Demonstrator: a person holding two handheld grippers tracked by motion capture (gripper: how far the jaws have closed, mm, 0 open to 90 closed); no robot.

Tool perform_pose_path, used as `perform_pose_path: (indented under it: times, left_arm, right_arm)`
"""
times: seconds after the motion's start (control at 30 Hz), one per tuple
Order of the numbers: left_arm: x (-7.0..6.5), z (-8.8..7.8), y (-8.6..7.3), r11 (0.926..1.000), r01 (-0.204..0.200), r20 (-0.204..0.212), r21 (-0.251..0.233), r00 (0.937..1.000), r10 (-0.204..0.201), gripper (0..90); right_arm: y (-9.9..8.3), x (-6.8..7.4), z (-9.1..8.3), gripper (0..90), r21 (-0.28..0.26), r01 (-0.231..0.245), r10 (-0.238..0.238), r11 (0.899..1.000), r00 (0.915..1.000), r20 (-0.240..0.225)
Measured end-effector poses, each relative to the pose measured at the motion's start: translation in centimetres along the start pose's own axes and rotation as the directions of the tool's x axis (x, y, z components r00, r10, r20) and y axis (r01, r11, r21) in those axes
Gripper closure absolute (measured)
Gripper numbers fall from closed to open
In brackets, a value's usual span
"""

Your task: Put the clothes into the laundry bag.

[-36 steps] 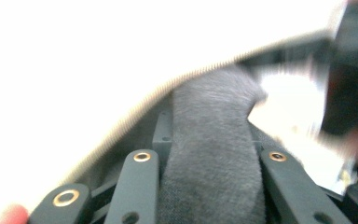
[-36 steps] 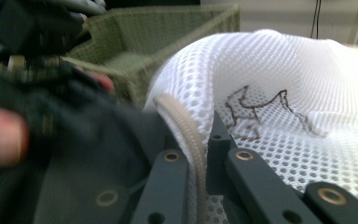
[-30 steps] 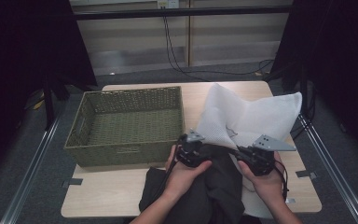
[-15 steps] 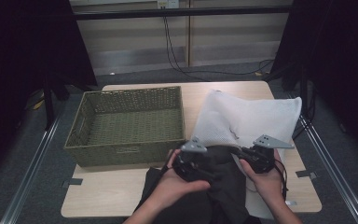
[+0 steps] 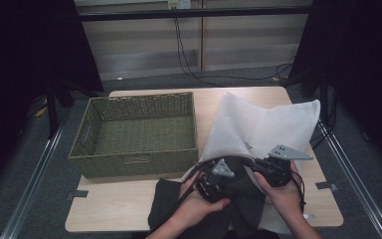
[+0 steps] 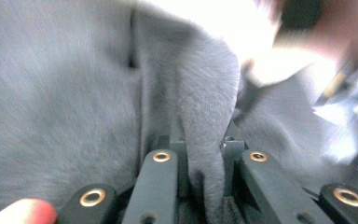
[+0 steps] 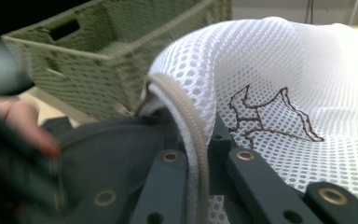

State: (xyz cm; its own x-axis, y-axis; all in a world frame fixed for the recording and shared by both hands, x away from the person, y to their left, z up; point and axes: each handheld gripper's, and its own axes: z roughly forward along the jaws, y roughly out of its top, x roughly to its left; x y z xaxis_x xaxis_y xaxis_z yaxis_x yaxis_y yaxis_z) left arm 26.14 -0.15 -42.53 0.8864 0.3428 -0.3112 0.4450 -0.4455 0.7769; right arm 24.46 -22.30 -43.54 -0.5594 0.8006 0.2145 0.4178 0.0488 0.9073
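L gripper (image 6: 204,161) pinches dark garment (image 6: 74,93) — R gripper (image 7: 200,158) clamps mesh bag (image 7: 279,70) rim.

high view: fixed overhead, person's side, faces forward and down, far; whole table (image 5: 129,209) in frame
left gripper view: along own jaws, very close on dark cloth (image 6: 74,93)
right gripper view: along own jaws, close on white mesh bag (image 7: 279,70)
shared: bag, cloth, basket (image 7: 88,56)

Dark cloth garment (image 5: 238,199) matt, fuzzy; mesh bag (image 5: 263,127) white, perforated; basket (image 5: 139,132) woven.
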Motion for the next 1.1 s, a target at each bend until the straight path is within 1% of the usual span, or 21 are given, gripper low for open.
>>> perform_pose_path:
  times: [0.03, 0.07, 0.1, 0.13, 0.17, 0.2, 0.27, 0.3, 0.33, 0.37, 0.43, 0.5, 0.57, 0.63, 0.7, 0.8, 0.87, 0.9, 0.93, 0.97, 1.1]
  left_arm:
    - [0.3, -0.7, 0.6, 0.9957, 0.051, 0.013, -0.078, 0.9987, -0.050, 81.6]
    - [0.7, -1.3, 1.1, 0.9892, 0.072, 0.008, -0.128, 0.9974, -0.071, 81.5]
    - [1.0, -1.3, 1.3, 0.9868, 0.062, -0.030, -0.149, 0.9973, -0.067, 81.4]
    - [1.2, -0.9, 1.2, 0.9886, 0.041, -0.100, -0.145, 0.9934, -0.056, 81.1]
    - [1.6, -0.1, 0.8, 0.9923, 0.033, -0.177, -0.119, 0.9827, -0.054, 80.5]
    - [2.3, 1.0, 0.0, 0.9950, 0.051, -0.218, -0.086, 0.9735, -0.068, 79.7]
    - [3.9, 3.5, -1.8, 0.9879, 0.154, -0.197, -0.015, 0.9683, -0.154, 76.8]
    - [4.2, 4.0, -2.3, 0.9860, 0.167, -0.175, -0.008, 0.9705, -0.165, 75.5]
    - [3.8, 3.9, -2.1, 0.9871, 0.158, -0.182, -0.029, 0.9701, -0.160, 73.8]
    - [3.5, 3.6, -1.8, 0.9894, 0.139, -0.167, -0.043, 0.9754, -0.144, 70.3]
    - [2.9, 2.5, -1.2, 0.9908, 0.122, -0.093, -0.058, 0.9875, -0.127, 55.3]
    - [2.3, 1.3, -0.8, 0.9919, 0.095, -0.090, -0.084, 0.9906, -0.103, 43.0]
    - [1.8, -0.3, -0.6, 0.9930, 0.054, -0.119, -0.105, 0.9907, -0.067, 30.3]
    - [1.8, -1.5, -0.8, 0.9939, 0.024, -0.175, -0.108, 0.9837, -0.043, 18.9]
    - [2.4, -1.5, -1.4, 0.9970, 0.047, -0.202, -0.062, 0.9777, -0.059, 10.9]
    - [3.6, 0.2, -2.8, 0.9916, 0.124, -0.158, 0.039, 0.9807, -0.116, 2.0]
    - [3.8, 1.1, -3.2, 0.9888, 0.131, -0.151, 0.071, 0.9813, -0.119, 1.7]
    - [3.7, 1.4, -3.2, 0.9881, 0.112, -0.163, 0.105, 0.9820, -0.094, 6.7]
    - [3.5, 1.7, -3.2, 0.9884, 0.078, -0.178, 0.131, 0.9825, -0.054, 21.0]
    - [3.3, 2.0, -3.2, 0.9865, 0.057, -0.192, 0.153, 0.9811, -0.027, 28.0]
    - [3.0, 1.5, -2.6, 0.9864, 0.083, -0.187, 0.142, 0.9807, -0.055, 60.1]
  right_arm:
    - [0.3, 0.2, -0.2, 88.3, -0.011, 0.008, -0.008, 1.000, 0.9999, -0.006]
    - [0.5, 0.5, -0.4, 88.3, -0.027, 0.007, -0.007, 1.000, 1.0000, -0.007]
    - [0.7, 0.6, -0.6, 88.3, -0.038, 0.011, -0.011, 0.999, 0.9999, -0.010]
    - [0.9, 0.7, -0.7, 88.3, -0.048, 0.010, -0.011, 0.999, 0.9999, -0.008]
    - [1.0, 0.8, -0.8, 88.3, -0.050, 0.009, -0.009, 0.999, 0.9999, -0.005]
    - [1.0, 0.8, -0.8, 88.3, -0.045, 0.006, -0.007, 0.999, 1.0000, -0.007]
    - [0.6, 0.7, -0.6, 88.3, -0.030, 0.010, -0.010, 1.000, 0.9999, -0.005]
    - [0.4, 0.6, -0.4, 88.3, -0.020, 0.008, -0.008, 1.000, 0.9999, -0.006]
    - [0.2, 0.5, -0.3, 88.3, -0.009, 0.005, -0.005, 1.000, 1.0000, -0.006]
    - [0.0, 0.4, -0.2, 88.3, 0.002, 0.007, -0.007, 1.000, 1.0000, 0.001]
    - [-0.3, 0.1, 0.0, 88.3, 0.017, 0.006, -0.006, 1.000, 0.9999, 0.014]
    - [-0.5, -0.3, 0.1, 88.3, 0.025, 0.000, 0.000, 1.000, 0.9997, 0.024]
    - [-0.7, -0.5, 0.2, 88.3, 0.026, -0.005, 0.004, 1.000, 0.9994, 0.035]
    - [-0.7, -0.7, 0.1, 88.3, 0.031, -0.009, 0.008, 0.999, 0.9993, 0.037]
    - [-0.7, -0.8, 0.1, 88.2, 0.030, -0.009, 0.008, 1.000, 0.9992, 0.038]
    - [-0.7, -0.5, 0.3, 87.7, 0.035, -0.004, 0.002, 0.999, 0.9994, 0.034]
    - [-0.8, -0.2, 0.5, 87.6, 0.040, 0.005, -0.006, 0.999, 0.9996, 0.027]
    - [-0.8, -0.1, 0.6, 87.6, 0.045, 0.012, -0.013, 0.999, 0.9995, 0.029]
    - [-0.8, 0.0, 0.7, 87.6, 0.048, 0.014, -0.015, 0.999, 0.9996, 0.025]
    - [-0.8, 0.1, 0.7, 87.5, 0.051, 0.014, -0.015, 0.999, 0.9996, 0.022]
    - [-0.8, 0.7, 1.2, 87.5, 0.056, 0.027, -0.027, 0.998, 0.9996, -0.010]
